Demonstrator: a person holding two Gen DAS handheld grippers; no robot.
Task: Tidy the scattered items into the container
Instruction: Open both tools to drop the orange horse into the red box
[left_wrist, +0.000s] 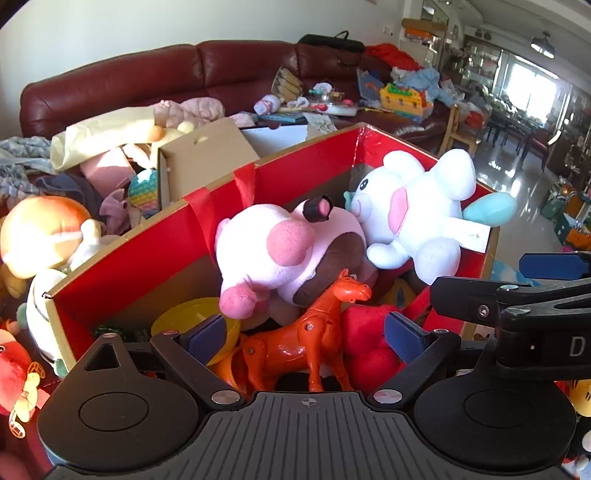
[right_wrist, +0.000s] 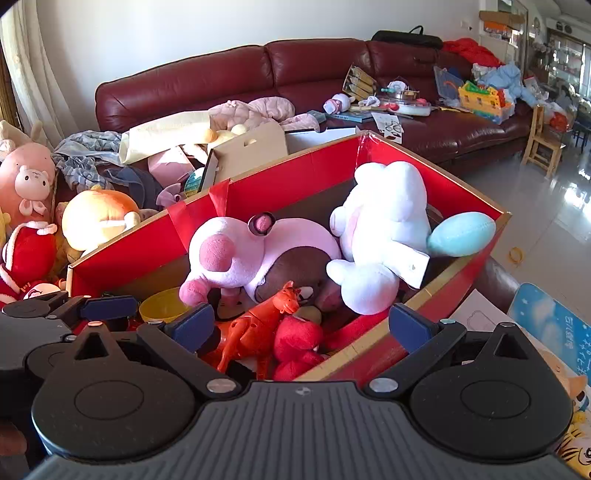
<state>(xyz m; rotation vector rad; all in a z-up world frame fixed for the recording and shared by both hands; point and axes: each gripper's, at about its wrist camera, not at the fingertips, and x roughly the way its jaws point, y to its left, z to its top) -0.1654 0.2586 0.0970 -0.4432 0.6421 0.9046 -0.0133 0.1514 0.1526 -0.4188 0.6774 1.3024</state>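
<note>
A cardboard box with red inner walls (left_wrist: 147, 254) (right_wrist: 295, 173) holds several toys. A pink and brown plush (left_wrist: 280, 251) (right_wrist: 251, 251) lies in its middle. A white plush with a pale blue tail (left_wrist: 417, 206) (right_wrist: 384, 236) leans on the right rim. In front lie an orange plastic horse (left_wrist: 314, 332) (right_wrist: 266, 321), a red plush (left_wrist: 369, 339) (right_wrist: 295, 343) and a yellow bowl (left_wrist: 184, 317) (right_wrist: 162, 302). My left gripper (left_wrist: 304, 332) hangs open over the box's near side, the horse seen between its pads but untouched. My right gripper (right_wrist: 303, 325) is open beside it, over the near right rim.
Several plush toys (right_wrist: 96, 218) lie piled left of the box, with a smaller brown carton (left_wrist: 207, 158) behind it. A dark red sofa (right_wrist: 258, 74) covered with clothes and toys runs along the back. Glossy floor (right_wrist: 546, 206) and a wooden chair (right_wrist: 539, 140) lie to the right.
</note>
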